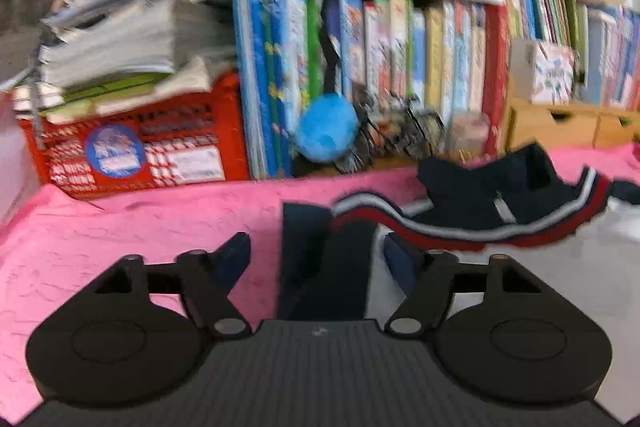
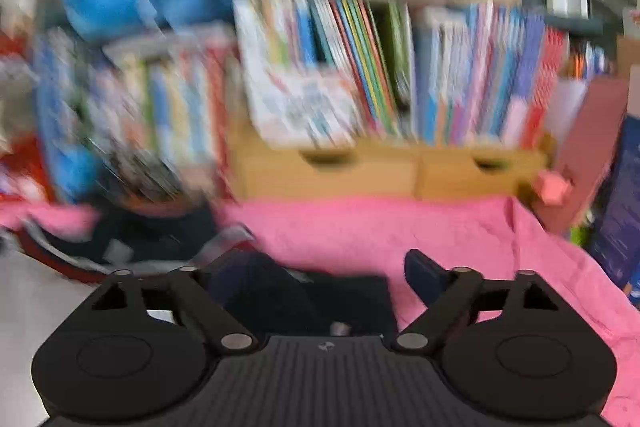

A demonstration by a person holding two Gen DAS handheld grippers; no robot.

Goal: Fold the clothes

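Note:
A dark navy garment point(image 1: 500, 195) with a red, white and grey striped band point(image 1: 440, 227) lies crumpled on a pink cloth point(image 1: 140, 227). My left gripper point(image 1: 316, 255) is open just above it. A navy strip of the garment point(image 1: 320, 267) runs between its fingers, and neither pad touches it. The right wrist view is badly blurred. It shows the same garment point(image 2: 152, 235) to the left and a dark flat part point(image 2: 340, 299) under my right gripper point(image 2: 324, 267). The right gripper stands open over the pink cloth point(image 2: 400, 227) with its pads clear of the fabric.
Behind the cloth stand a red crate point(image 1: 132, 147) piled with papers, a long row of upright books point(image 1: 400, 47), a blue plush toy point(image 1: 328, 127) and a wooden drawer box point(image 2: 380, 171). A pale bare surface point(image 1: 580, 267) shows at the right of the garment.

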